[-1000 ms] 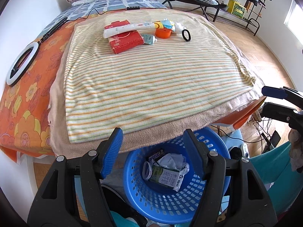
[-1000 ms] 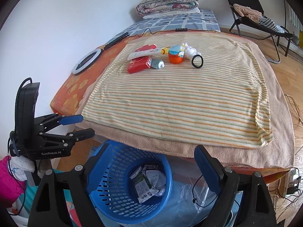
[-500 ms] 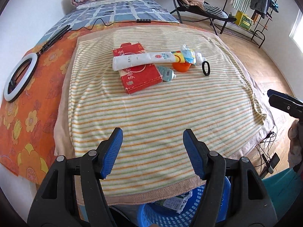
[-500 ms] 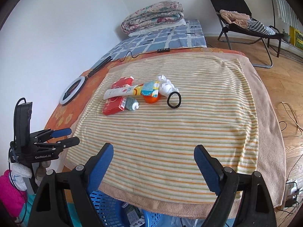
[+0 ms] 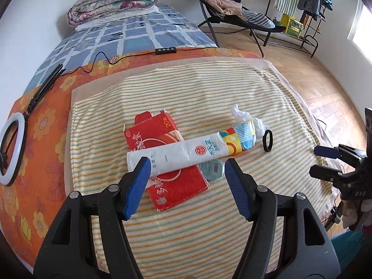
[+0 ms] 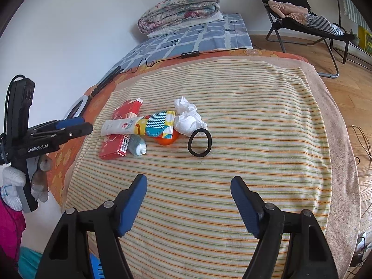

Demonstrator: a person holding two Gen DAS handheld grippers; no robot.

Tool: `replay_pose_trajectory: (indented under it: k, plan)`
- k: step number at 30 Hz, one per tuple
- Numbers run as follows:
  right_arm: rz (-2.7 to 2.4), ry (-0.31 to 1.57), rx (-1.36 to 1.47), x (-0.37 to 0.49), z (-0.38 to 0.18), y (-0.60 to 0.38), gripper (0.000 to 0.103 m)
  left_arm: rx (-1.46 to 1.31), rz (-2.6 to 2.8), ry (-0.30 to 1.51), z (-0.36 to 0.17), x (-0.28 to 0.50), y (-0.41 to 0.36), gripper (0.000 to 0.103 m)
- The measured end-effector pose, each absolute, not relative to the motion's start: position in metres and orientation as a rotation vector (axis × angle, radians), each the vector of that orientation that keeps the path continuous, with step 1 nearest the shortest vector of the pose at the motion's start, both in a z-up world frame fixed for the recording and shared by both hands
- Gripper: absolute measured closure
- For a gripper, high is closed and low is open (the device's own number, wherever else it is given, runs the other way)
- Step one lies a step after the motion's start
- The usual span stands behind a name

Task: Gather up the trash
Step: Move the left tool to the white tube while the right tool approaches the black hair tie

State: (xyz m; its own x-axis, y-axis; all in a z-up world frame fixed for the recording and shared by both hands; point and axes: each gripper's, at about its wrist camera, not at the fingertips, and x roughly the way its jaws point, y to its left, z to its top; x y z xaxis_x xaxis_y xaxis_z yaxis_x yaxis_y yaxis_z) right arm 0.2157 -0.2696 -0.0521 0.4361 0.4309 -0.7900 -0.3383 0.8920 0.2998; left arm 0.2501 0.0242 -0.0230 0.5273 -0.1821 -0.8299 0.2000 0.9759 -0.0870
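The left gripper [image 5: 187,186] stood spread and empty in its own view, the white tube [image 5: 186,152] lying just ahead of its tips with its long axis crosswise to the fingers, atop the red carton [image 5: 167,176] on the striped bed cover [image 5: 209,97]; this hand looked the nearer. In the right wrist view, the right gripper [image 6: 188,204] was closing on nothing, the crumpled tissue [image 6: 188,118] and black ring [image 6: 200,143] well ahead and slightly left.

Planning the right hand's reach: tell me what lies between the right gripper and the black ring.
Nothing: in the right wrist view only bare striped blanket separates the empty right gripper, jaws closing, from the black ring.
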Motion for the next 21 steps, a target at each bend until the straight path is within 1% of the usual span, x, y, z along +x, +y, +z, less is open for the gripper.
replay_pose_trajectory:
  k: [4,10,14,19,21]
  plan:
    - [0.482,1.024,0.110,0.224,-0.059,-0.269,0.026,-0.052,-0.228,1.018,-0.038,0.284,0.034,0.035]
    - [0.472,1.045,0.121,0.237,-0.073,-0.275,0.027,-0.145,-0.229,1.069,-0.063,0.312,0.050,0.035]
    - [0.464,1.065,0.144,0.245,-0.081,-0.279,0.028,-0.211,-0.244,1.116,-0.076,0.320,0.060,0.035]
    - [0.468,1.071,0.147,0.246,-0.083,-0.275,0.029,-0.208,-0.264,1.146,-0.080,0.312,0.062,0.035]
    - [0.476,1.070,0.145,0.246,-0.082,-0.272,0.029,-0.166,-0.268,1.164,-0.079,0.304,0.059,0.035]
